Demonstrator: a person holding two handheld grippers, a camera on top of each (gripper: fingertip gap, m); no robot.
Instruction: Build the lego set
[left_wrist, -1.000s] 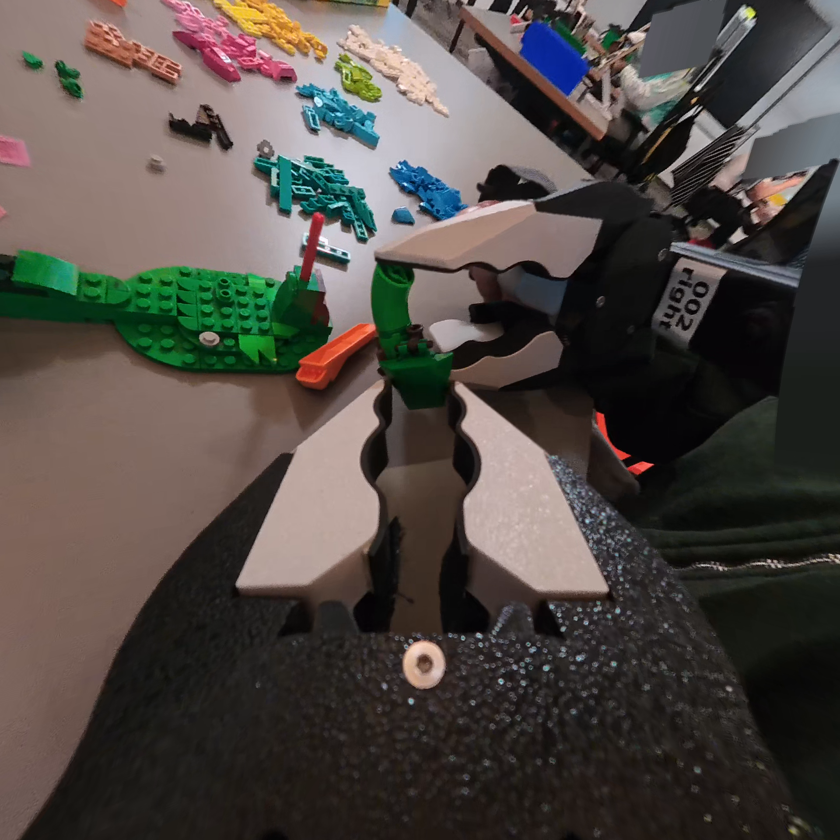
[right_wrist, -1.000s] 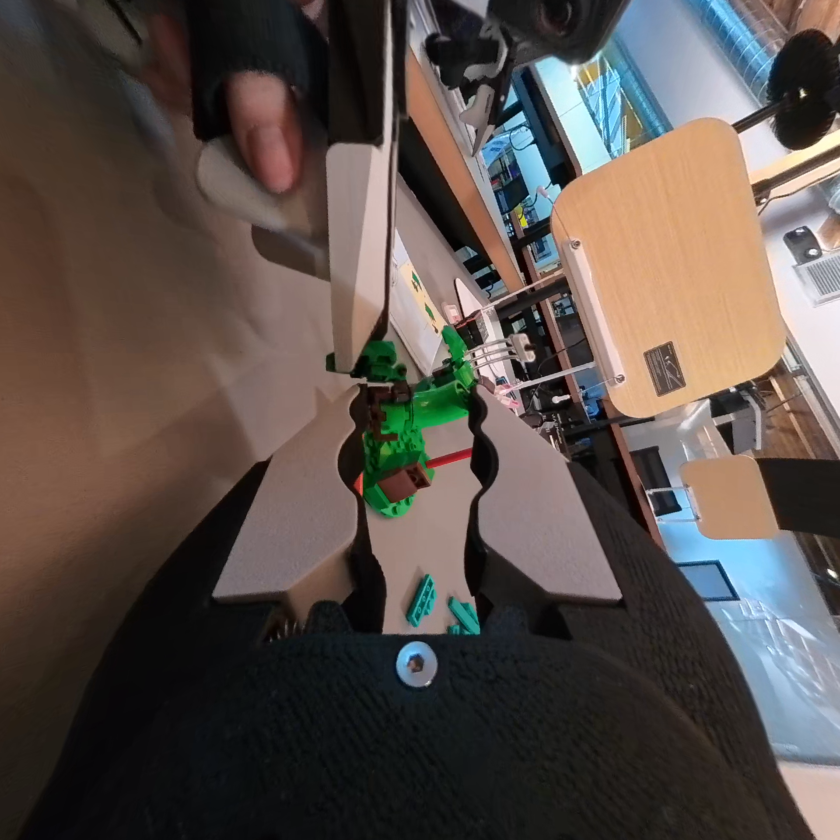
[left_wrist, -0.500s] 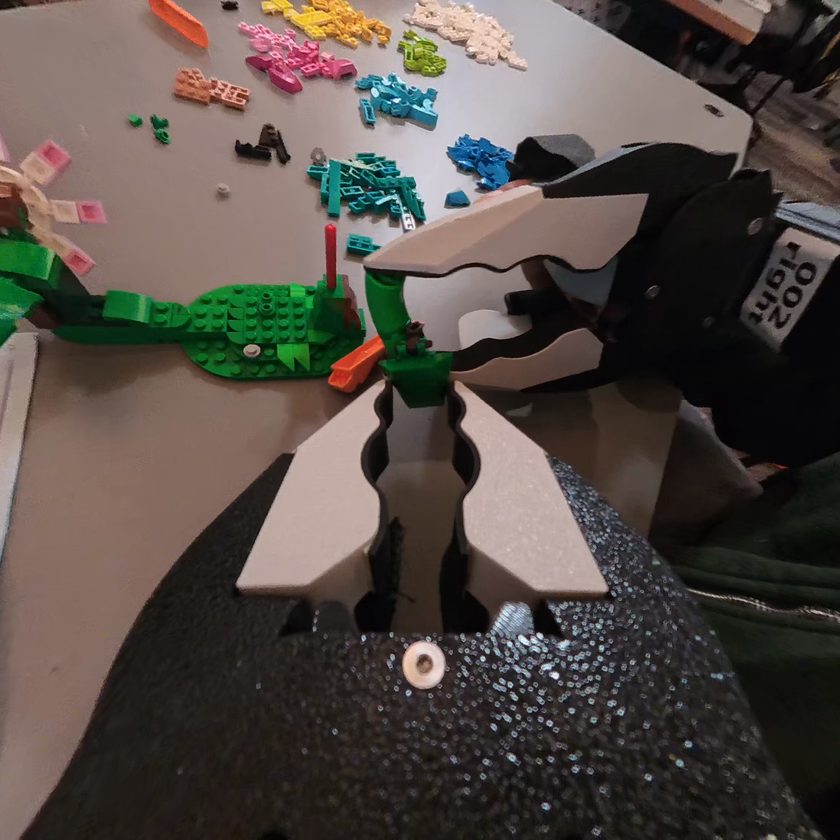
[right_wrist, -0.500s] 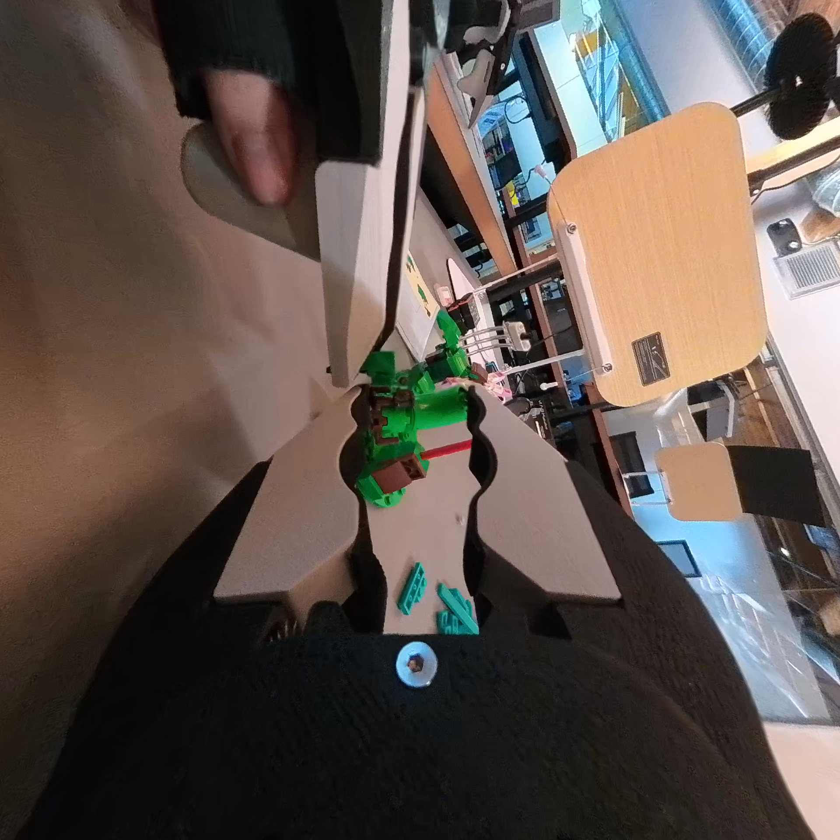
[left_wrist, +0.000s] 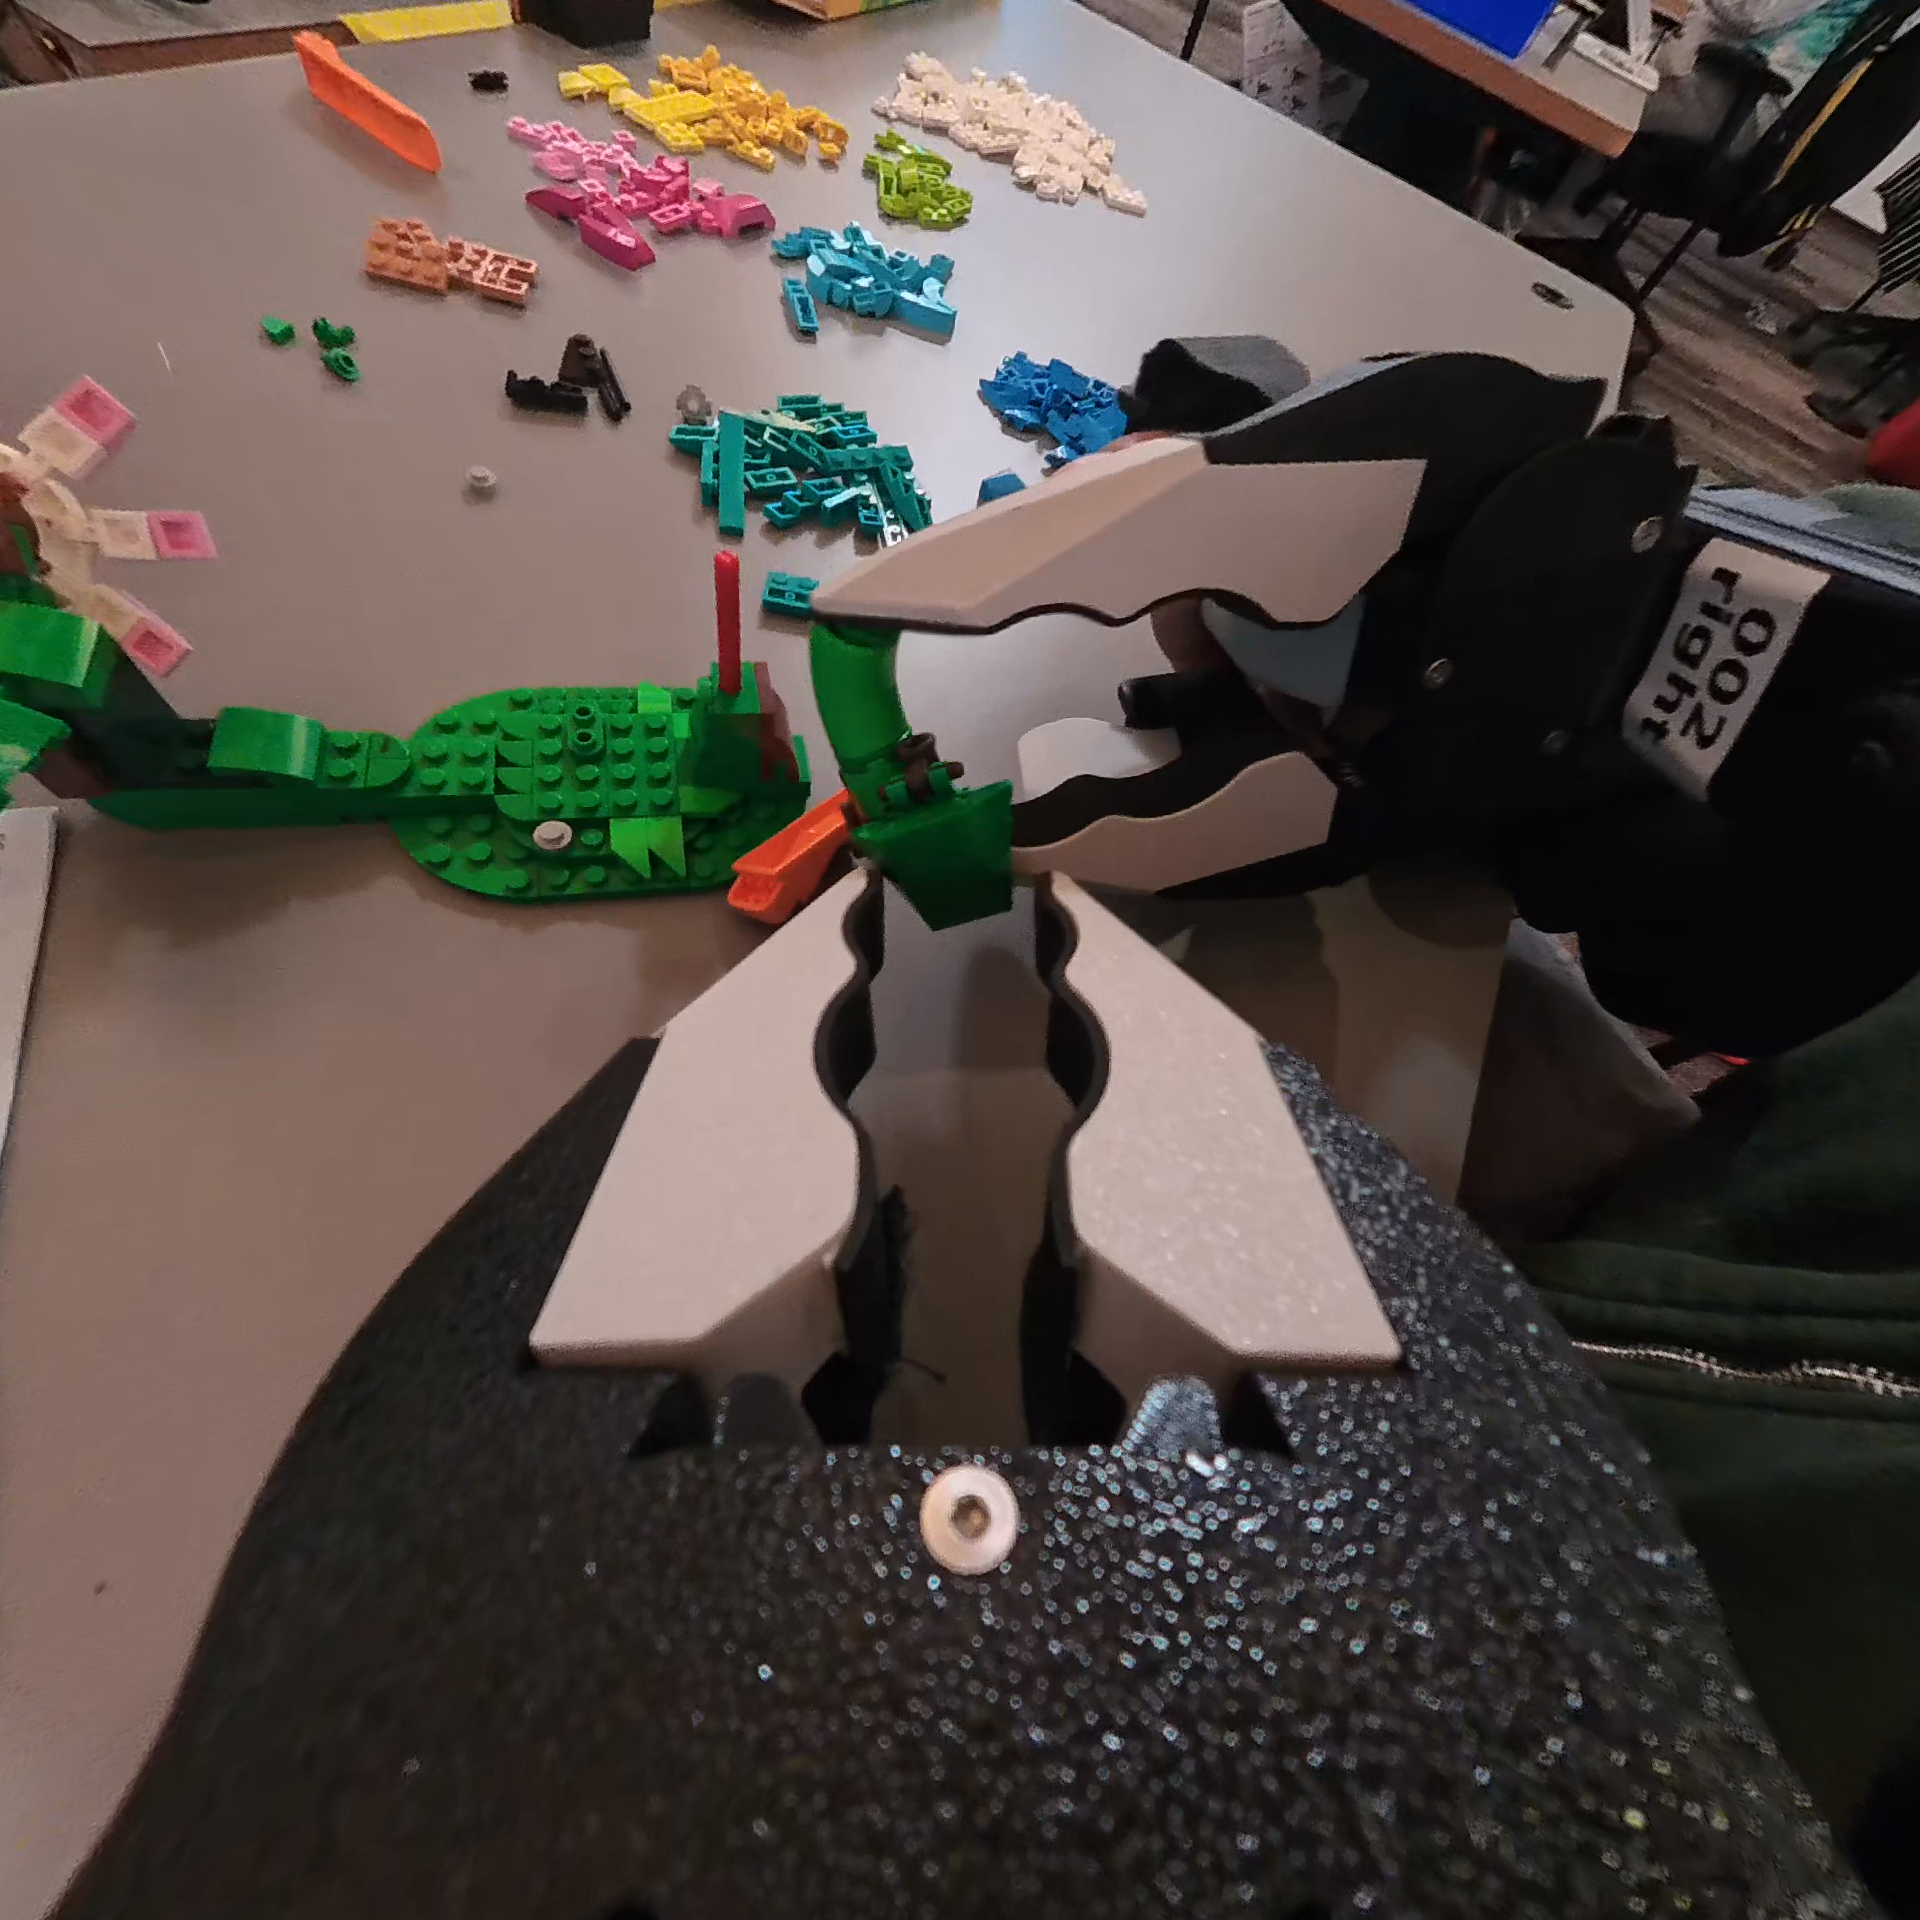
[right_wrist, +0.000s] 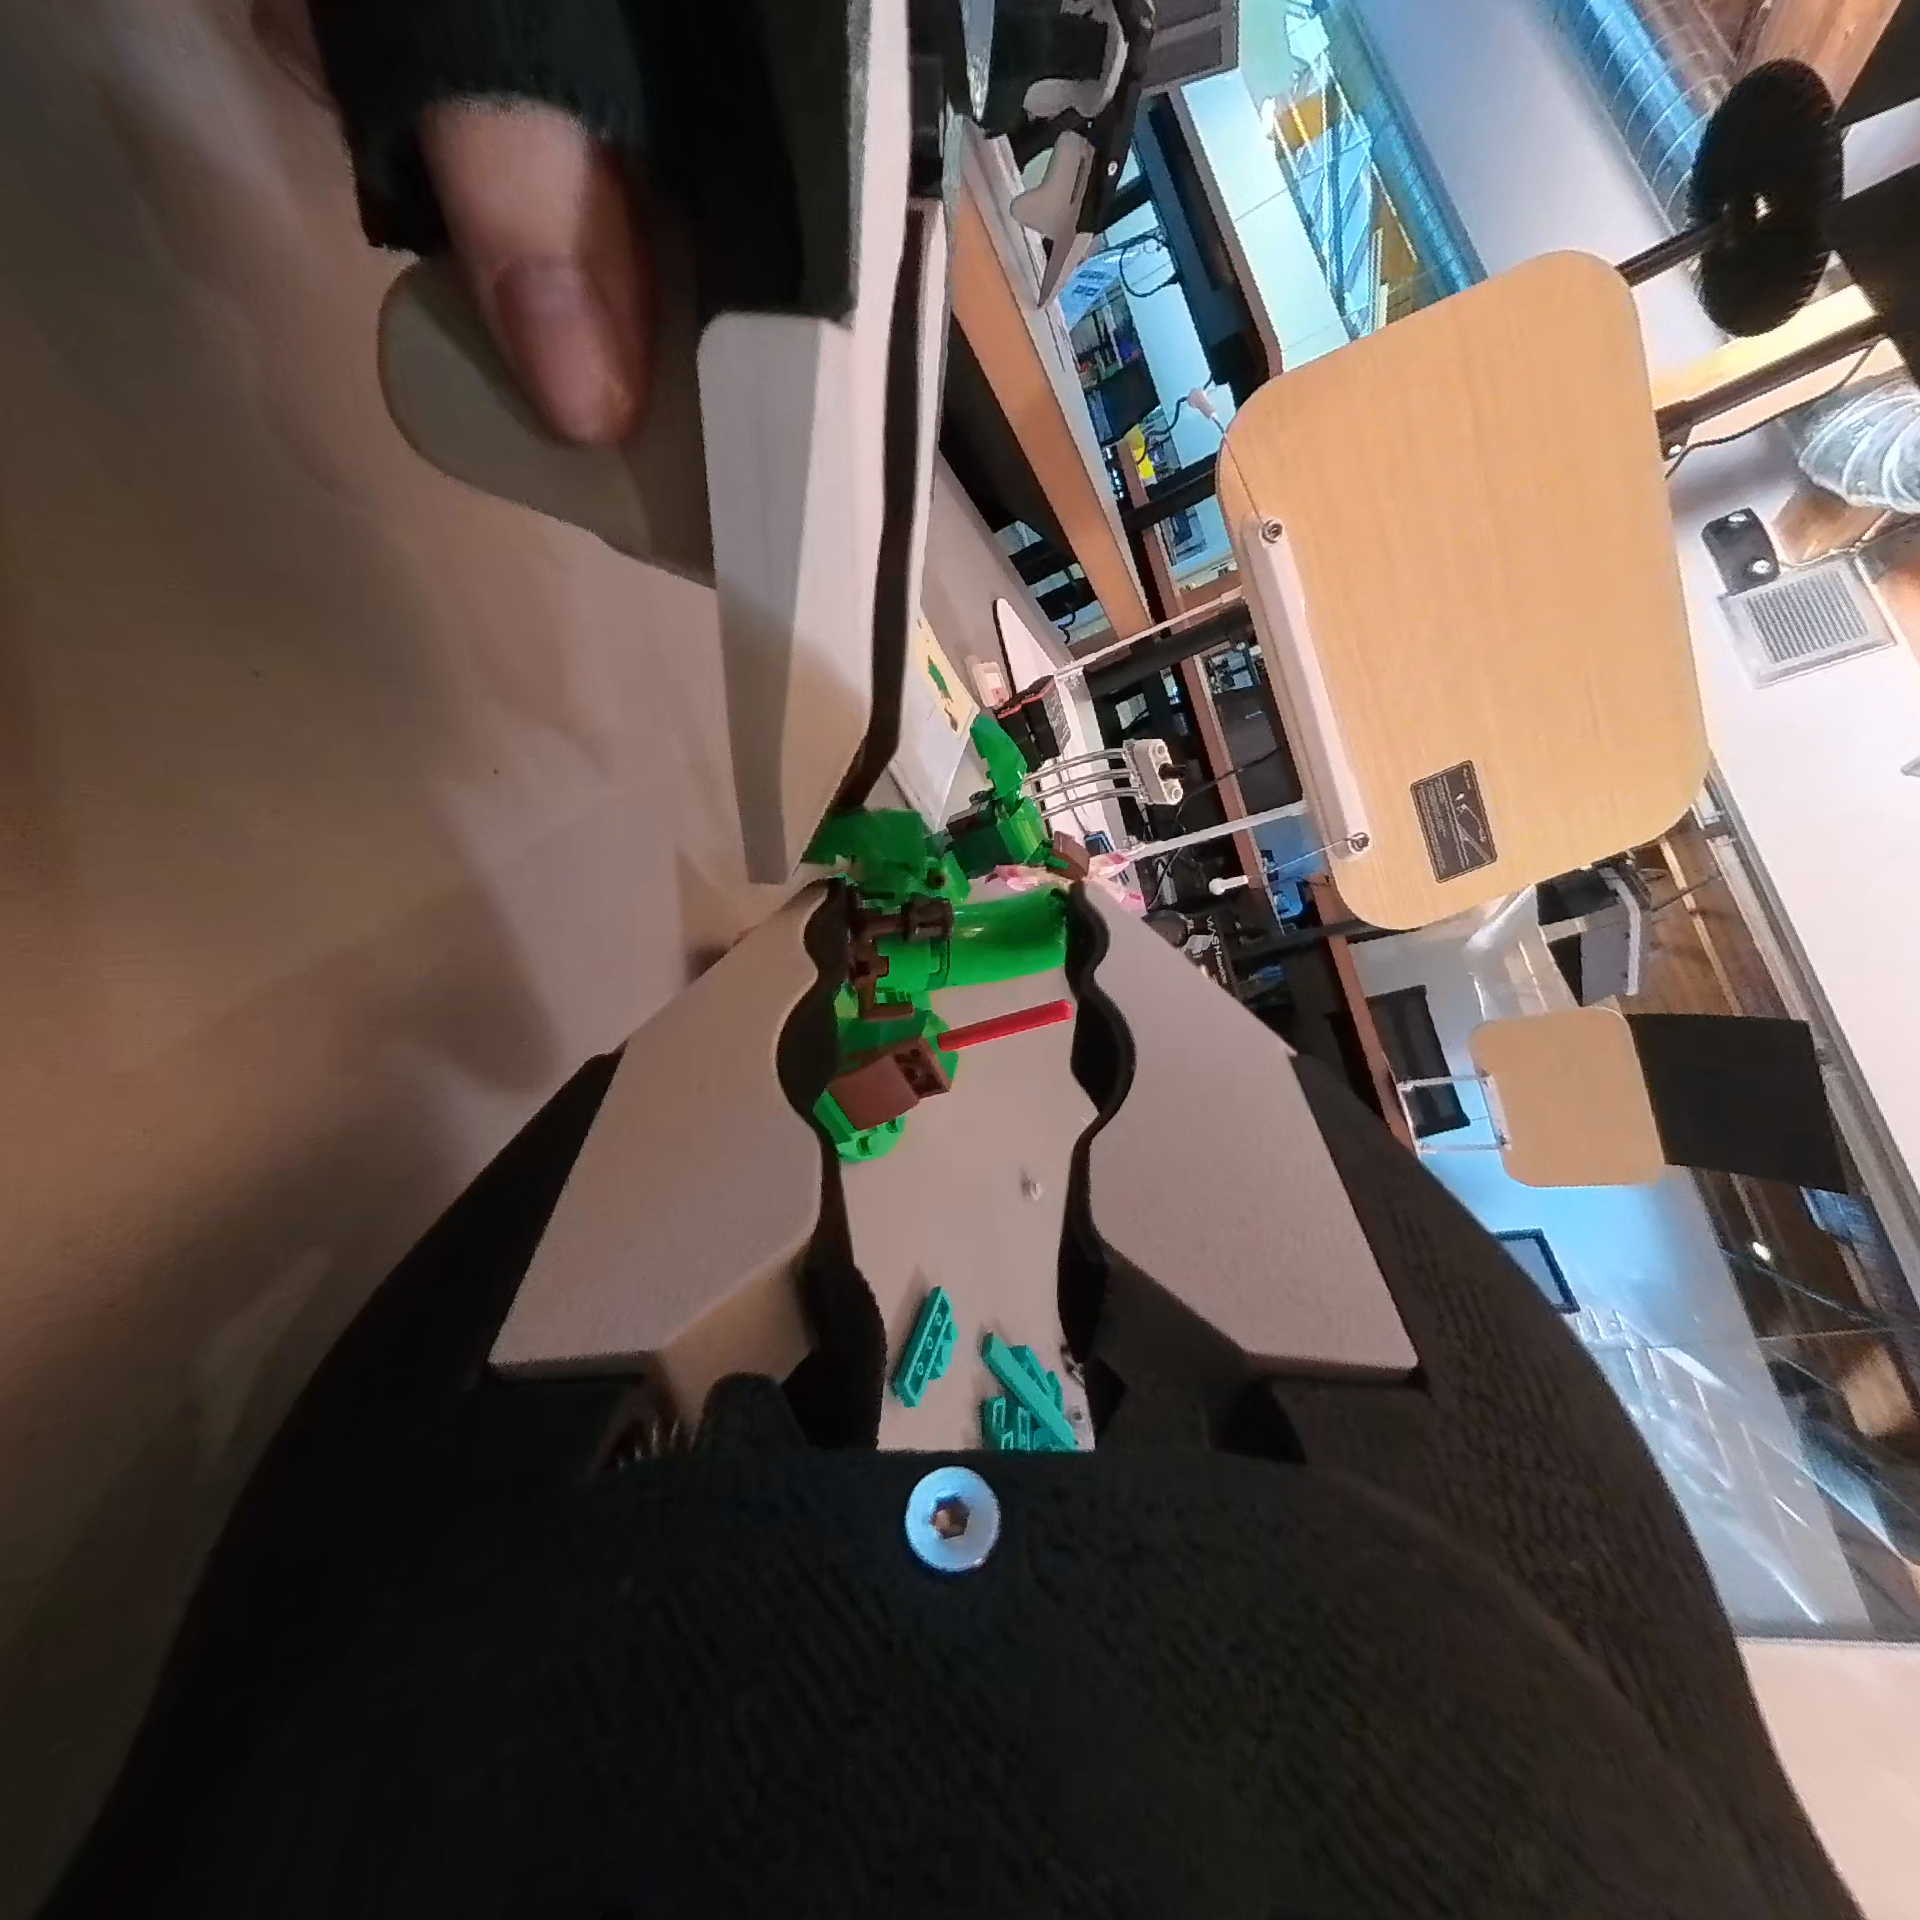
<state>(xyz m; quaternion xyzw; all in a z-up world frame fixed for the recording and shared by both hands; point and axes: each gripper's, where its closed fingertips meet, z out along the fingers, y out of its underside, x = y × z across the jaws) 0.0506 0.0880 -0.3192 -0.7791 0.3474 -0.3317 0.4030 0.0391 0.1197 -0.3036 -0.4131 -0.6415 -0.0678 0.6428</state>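
Note:
A curved green stem piece (left_wrist: 854, 707) with a dark green base (left_wrist: 940, 847) and a small brown clip is held in the air by both grippers. My left gripper (left_wrist: 956, 883) is shut on the base at its fingertips. My right gripper (left_wrist: 920, 717) reaches in from the right and is shut on the stem, one tip on its top end and one against its base. In the right wrist view the stem (right_wrist: 987, 935) lies across my right gripper (right_wrist: 945, 904), and the left gripper (right_wrist: 831, 852) comes down from above. The green plate build (left_wrist: 582, 790) with a red rod (left_wrist: 727, 623) lies just behind.
An orange piece (left_wrist: 790, 852) lies by the build. Sorted brick piles lie farther back: teal (left_wrist: 800, 468), blue (left_wrist: 1049, 400), light blue (left_wrist: 873, 281), pink (left_wrist: 634, 197), yellow (left_wrist: 717, 109), white (left_wrist: 1008, 125). A pink-white flower (left_wrist: 94, 520) lies at the left. The table edge (left_wrist: 1558, 301) is at the right.
Both grippers have kept their hold on the stem piece. The left wrist view has swung and tipped down, so more of the table and the flower at the left now show.

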